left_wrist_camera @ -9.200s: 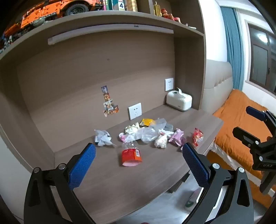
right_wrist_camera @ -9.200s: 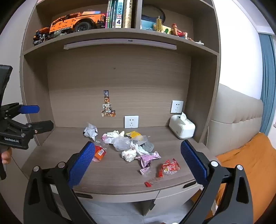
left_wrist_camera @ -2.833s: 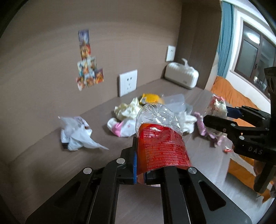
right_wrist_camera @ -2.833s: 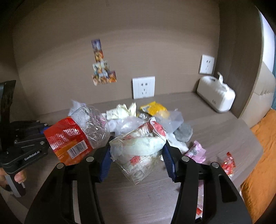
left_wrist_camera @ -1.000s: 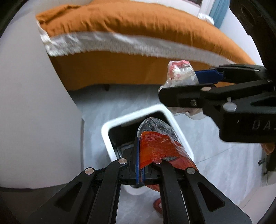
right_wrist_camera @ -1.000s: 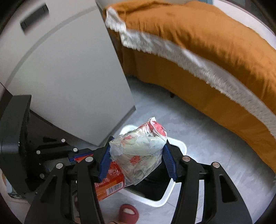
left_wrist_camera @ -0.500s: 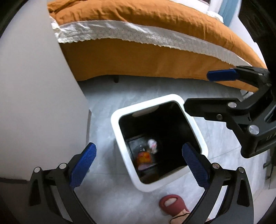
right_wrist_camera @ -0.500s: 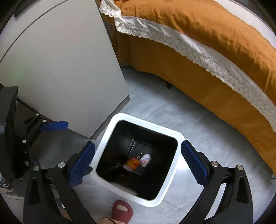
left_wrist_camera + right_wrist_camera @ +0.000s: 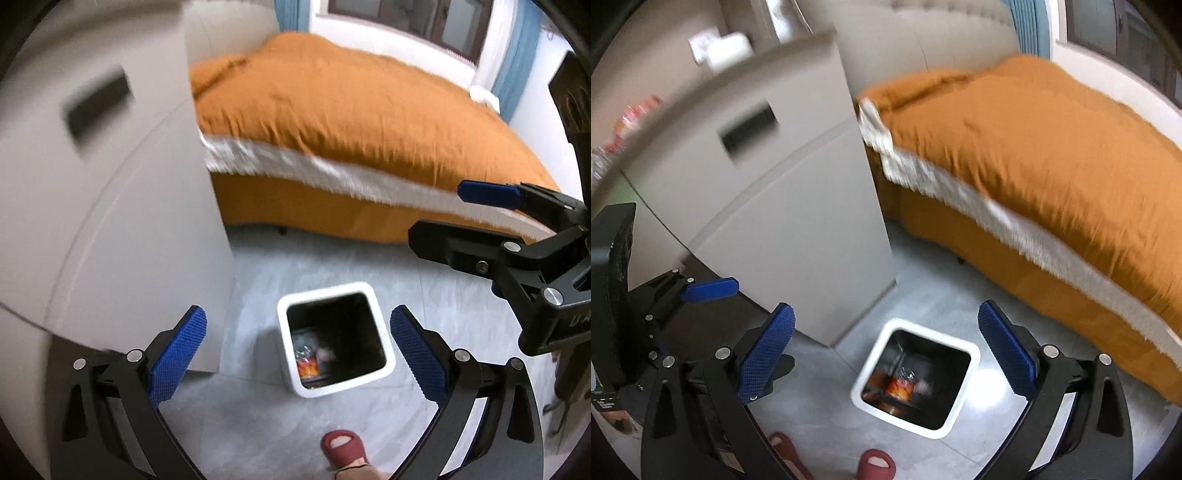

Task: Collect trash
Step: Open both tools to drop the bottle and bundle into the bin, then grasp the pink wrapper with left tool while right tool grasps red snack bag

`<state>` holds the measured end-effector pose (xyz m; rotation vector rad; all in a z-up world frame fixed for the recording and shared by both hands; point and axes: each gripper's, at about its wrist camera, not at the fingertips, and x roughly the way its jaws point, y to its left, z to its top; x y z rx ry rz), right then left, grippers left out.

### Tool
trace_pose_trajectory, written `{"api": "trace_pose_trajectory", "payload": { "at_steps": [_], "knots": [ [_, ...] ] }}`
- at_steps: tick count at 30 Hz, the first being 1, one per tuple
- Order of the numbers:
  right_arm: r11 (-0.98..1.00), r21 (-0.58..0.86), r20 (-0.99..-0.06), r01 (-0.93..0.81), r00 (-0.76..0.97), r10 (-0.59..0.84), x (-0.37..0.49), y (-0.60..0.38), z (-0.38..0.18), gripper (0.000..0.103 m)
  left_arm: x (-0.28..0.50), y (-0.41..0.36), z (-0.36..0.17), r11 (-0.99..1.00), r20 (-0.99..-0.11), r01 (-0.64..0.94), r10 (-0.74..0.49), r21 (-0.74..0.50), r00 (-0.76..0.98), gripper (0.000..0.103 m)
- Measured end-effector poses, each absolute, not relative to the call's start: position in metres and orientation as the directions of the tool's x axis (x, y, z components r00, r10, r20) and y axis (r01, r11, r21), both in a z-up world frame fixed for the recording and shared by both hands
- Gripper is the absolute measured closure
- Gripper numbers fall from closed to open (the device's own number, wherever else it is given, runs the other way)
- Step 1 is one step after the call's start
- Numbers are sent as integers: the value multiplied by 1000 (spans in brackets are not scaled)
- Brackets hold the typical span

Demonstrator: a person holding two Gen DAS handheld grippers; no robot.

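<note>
A white square trash bin point(image 9: 380, 332) stands on the grey floor, also in the right wrist view point(image 9: 962, 398). Inside lie the red-labelled plastic bottle point(image 9: 306, 363) and a crumpled wrapper point(image 9: 325, 355); the right wrist view shows the bottle point(image 9: 900, 386) too. My left gripper point(image 9: 295, 341) is open and empty, high above the bin. My right gripper point(image 9: 886, 349) is open and empty, also above the bin, and shows at the right of the left wrist view point(image 9: 491, 229). Some trash point(image 9: 631, 114) shows blurred on the desk top at upper left.
A grey desk cabinet point(image 9: 110, 206) stands left of the bin. A bed with an orange cover point(image 9: 351, 110) fills the back and right. Red slippers on the person's feet point(image 9: 875, 463) are at the bottom edge, near the bin.
Both grippers have risen away from the bin, which now looks smaller and lower. The views tilt up toward the bed and desk. Both stay open and empty.
</note>
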<state>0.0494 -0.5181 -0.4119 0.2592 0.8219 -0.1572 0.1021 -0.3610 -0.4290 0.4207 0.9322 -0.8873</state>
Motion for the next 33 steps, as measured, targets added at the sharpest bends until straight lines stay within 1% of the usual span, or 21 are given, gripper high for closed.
{"api": "trace_pose_trajectory", "payload": {
  "at_steps": [5,8,11,15,17,21,28,30,33],
  "knots": [
    [967,161,-677,197,735,-37,38,-502,-339,4,97,-339,-351,641,-787,766,-499,-54,362,5],
    [974,160,-629,162,777,-26,31,-489,-297,4,95,-322,-314,671,-764,740,-501,-47,406,5],
    [981,153,-586,120,810,-8,29,-474,-262,4,90,-300,-272,709,-730,705,-499,-33,467,5],
    [989,138,-530,56,847,26,30,-454,-226,4,86,-275,-232,751,-687,661,-478,5,548,5],
    [992,129,-500,13,864,54,34,-440,-208,4,84,-263,-216,774,-665,632,-456,32,592,5],
    [991,115,-475,-61,873,109,41,-419,-188,4,85,-229,-185,825,-628,562,-408,57,662,5],
    [979,106,-449,-174,870,203,68,-383,-163,4,95,-172,-152,885,-573,464,-365,30,734,5],
    [976,108,-460,-190,861,218,79,-375,-160,4,106,-160,-150,886,-578,462,-368,18,728,5],
    [976,98,-469,-196,856,219,98,-361,-158,4,126,-146,-152,871,-591,491,-404,-14,699,5]
  ]
}}
